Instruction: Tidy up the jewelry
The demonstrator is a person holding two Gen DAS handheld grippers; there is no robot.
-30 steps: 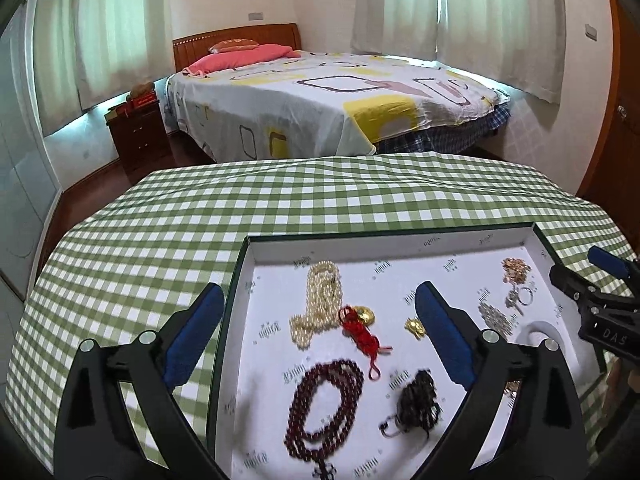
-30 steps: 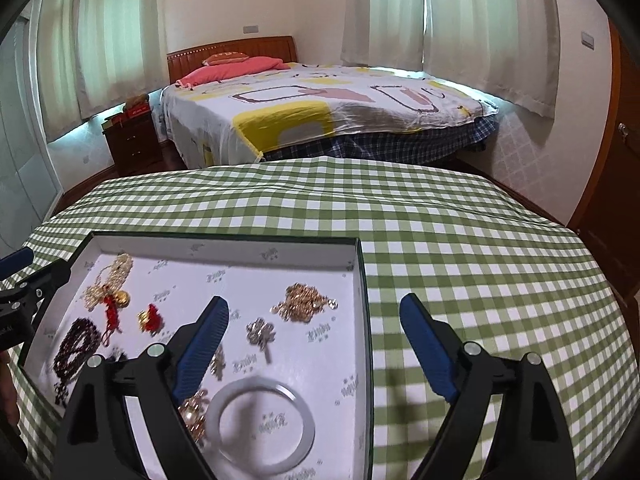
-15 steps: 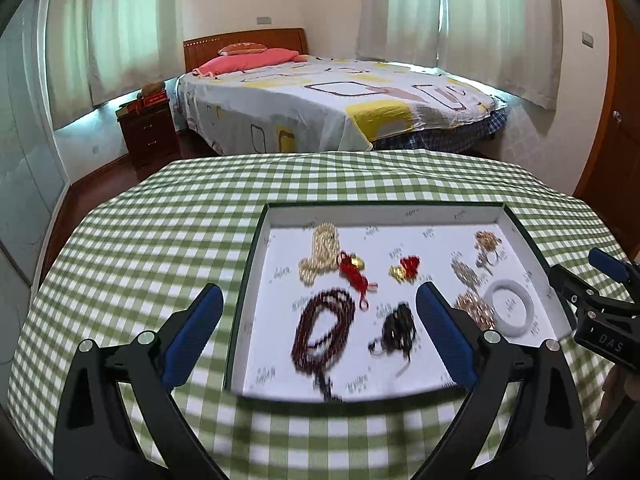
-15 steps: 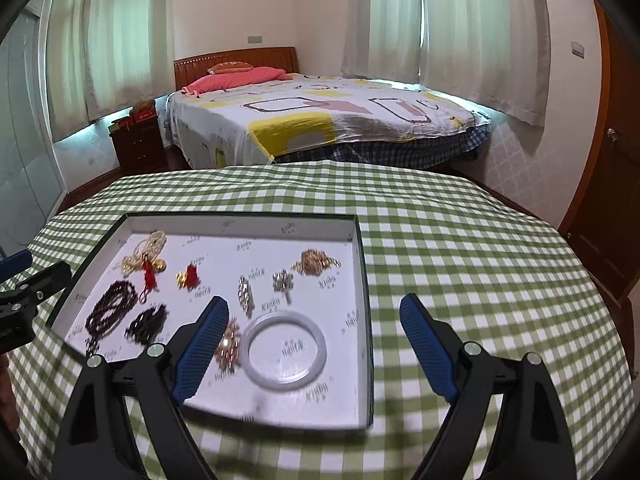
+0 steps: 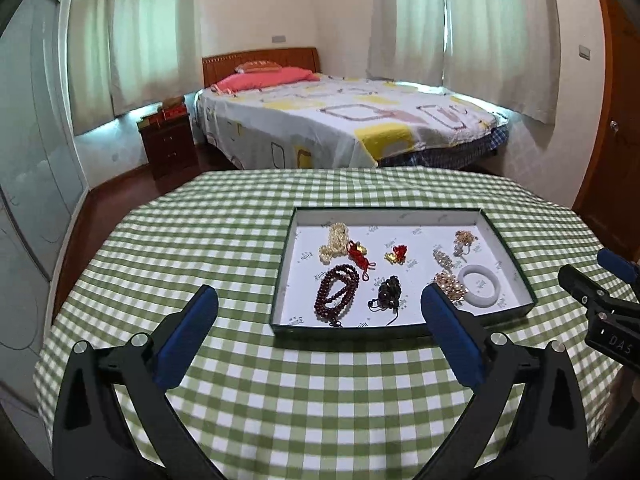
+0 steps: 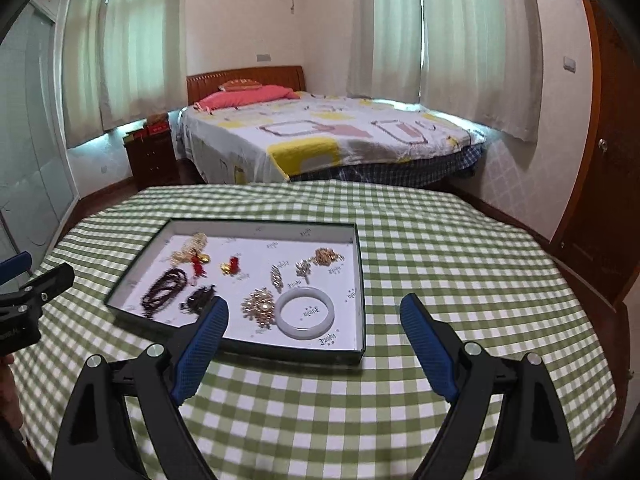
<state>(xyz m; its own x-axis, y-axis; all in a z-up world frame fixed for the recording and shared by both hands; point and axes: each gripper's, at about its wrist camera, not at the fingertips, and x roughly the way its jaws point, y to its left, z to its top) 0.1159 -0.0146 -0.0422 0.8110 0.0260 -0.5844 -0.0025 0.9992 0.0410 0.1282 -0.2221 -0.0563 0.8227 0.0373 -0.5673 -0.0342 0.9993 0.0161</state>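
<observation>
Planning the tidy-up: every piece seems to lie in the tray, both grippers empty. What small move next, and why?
Probably bring the right hand-held gripper down toward the white bangle. It lies nearest, in the tray corner, clear of the brooch, and the jaws stand wide.

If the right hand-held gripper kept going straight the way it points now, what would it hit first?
Probably the green checked tablecloth just right of the tray. The right hand-held gripper carries nothing; the white bangle lies slightly left of its line. Depth is uncertain.

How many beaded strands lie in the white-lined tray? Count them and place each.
3, all in the white-lined tray: cream pearl strand far left; dark red bead loop front left; black bead bundle right of it. None seems hidden.
</observation>
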